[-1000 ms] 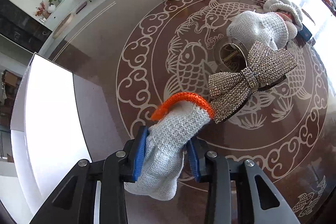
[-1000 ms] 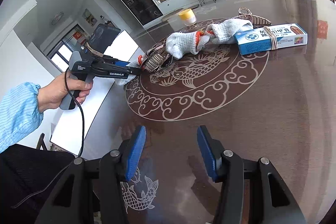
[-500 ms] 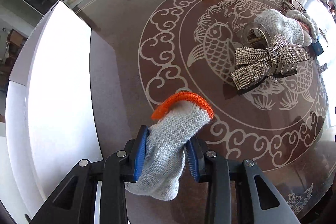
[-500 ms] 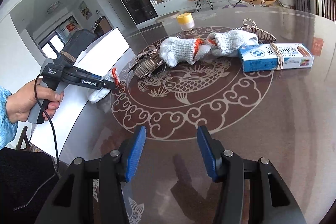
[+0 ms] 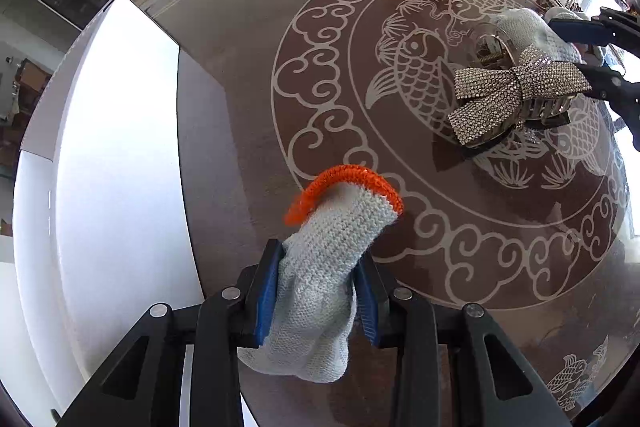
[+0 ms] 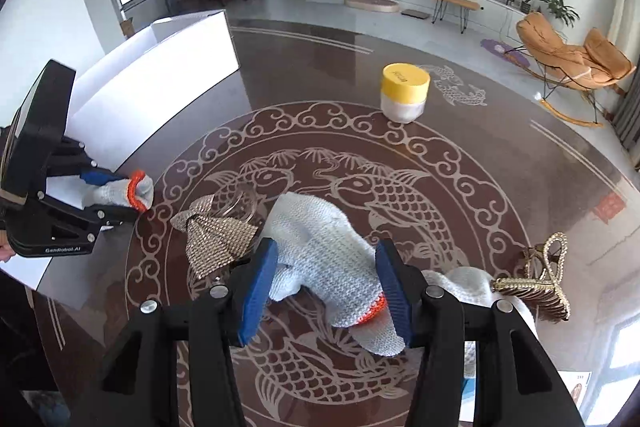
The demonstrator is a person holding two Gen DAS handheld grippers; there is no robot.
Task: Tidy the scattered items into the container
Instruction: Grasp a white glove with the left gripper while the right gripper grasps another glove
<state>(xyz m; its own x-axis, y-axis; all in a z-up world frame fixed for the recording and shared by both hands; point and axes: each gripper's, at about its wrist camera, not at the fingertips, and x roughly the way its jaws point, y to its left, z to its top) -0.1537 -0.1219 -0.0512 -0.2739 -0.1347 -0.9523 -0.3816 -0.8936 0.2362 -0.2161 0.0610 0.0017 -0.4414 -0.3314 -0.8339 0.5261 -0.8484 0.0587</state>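
My left gripper (image 5: 318, 291) is shut on a grey knit glove with an orange cuff (image 5: 320, 267), held above the table beside the white box (image 5: 116, 163). It also shows in the right wrist view (image 6: 120, 193). My right gripper (image 6: 326, 285) is open, its fingers on either side of a second grey knit glove (image 6: 320, 251) lying on the table. A rhinestone bow hair clip (image 6: 218, 233) lies just left of that glove; it also shows in the left wrist view (image 5: 516, 95).
A yellow-lidded jar (image 6: 404, 93) stands at the far side of the table. A gold hair claw (image 6: 540, 285) and a third glove (image 6: 472, 285) lie at the right. A blue-and-white carton corner (image 6: 576, 397) shows at the lower right.
My right gripper has moved across the table to the second glove and now straddles it. My left gripper has carried its glove a little further toward the white box.
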